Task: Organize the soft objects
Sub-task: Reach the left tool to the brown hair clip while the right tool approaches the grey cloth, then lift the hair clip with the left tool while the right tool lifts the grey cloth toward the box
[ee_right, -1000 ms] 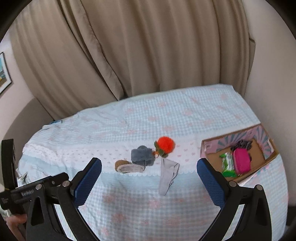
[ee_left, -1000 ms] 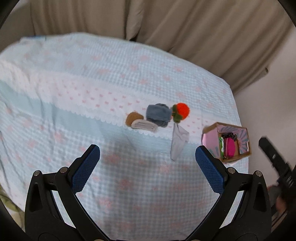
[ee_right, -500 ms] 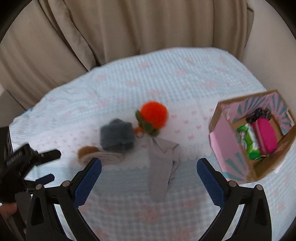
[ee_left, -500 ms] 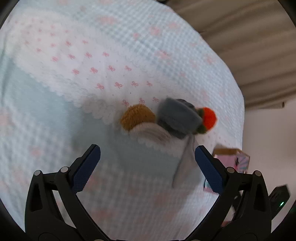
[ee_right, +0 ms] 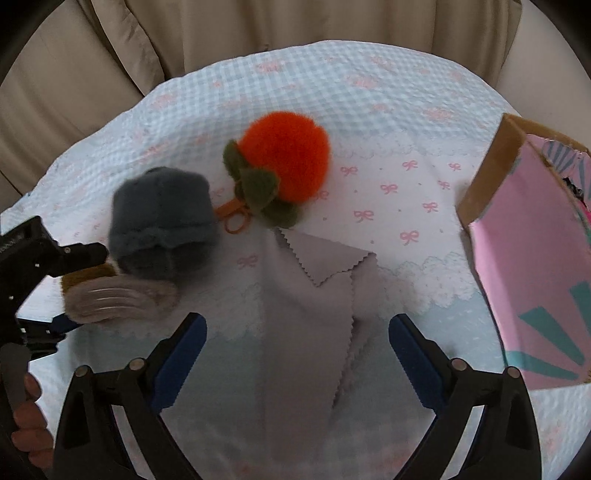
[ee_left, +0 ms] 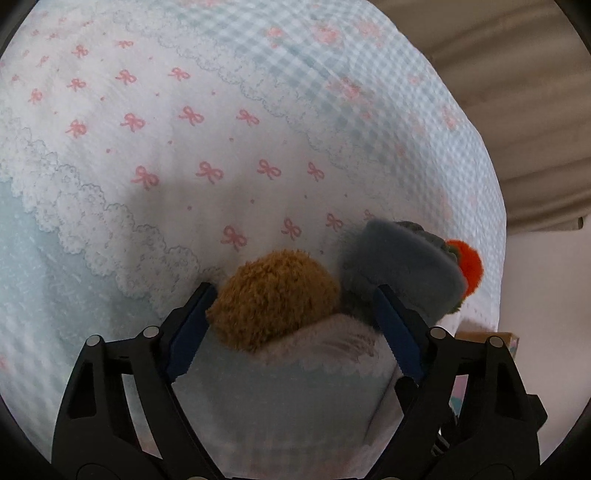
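Observation:
A brown and pale fuzzy plush [ee_left: 277,299] lies on the bedspread [ee_left: 147,147], between the open fingers of my left gripper [ee_left: 295,317]. A grey fuzzy item [ee_left: 399,266] sits just behind it, touching it, with an orange pom-pom with green leaves [ee_left: 469,266] beyond. In the right wrist view my right gripper [ee_right: 295,350] is open over a folded grey cloth [ee_right: 314,295]. The orange pom-pom [ee_right: 288,158], the grey item [ee_right: 162,229] and the plush [ee_right: 110,295] lie behind and to the left. The left gripper [ee_right: 62,288] shows at the left edge around the plush.
A pink cardboard box [ee_right: 535,258] stands open at the right on the bedspread [ee_right: 369,92]; its corner shows in the left wrist view [ee_left: 487,338]. Beige curtains [ee_right: 258,29] hang behind the bed. The bed edge drops off at the far right.
Both grippers have moved forward and down toward the objects. The left gripper's fingers now flank the brown plush; the right gripper's fingers now straddle the grey cloth. Both stay open.

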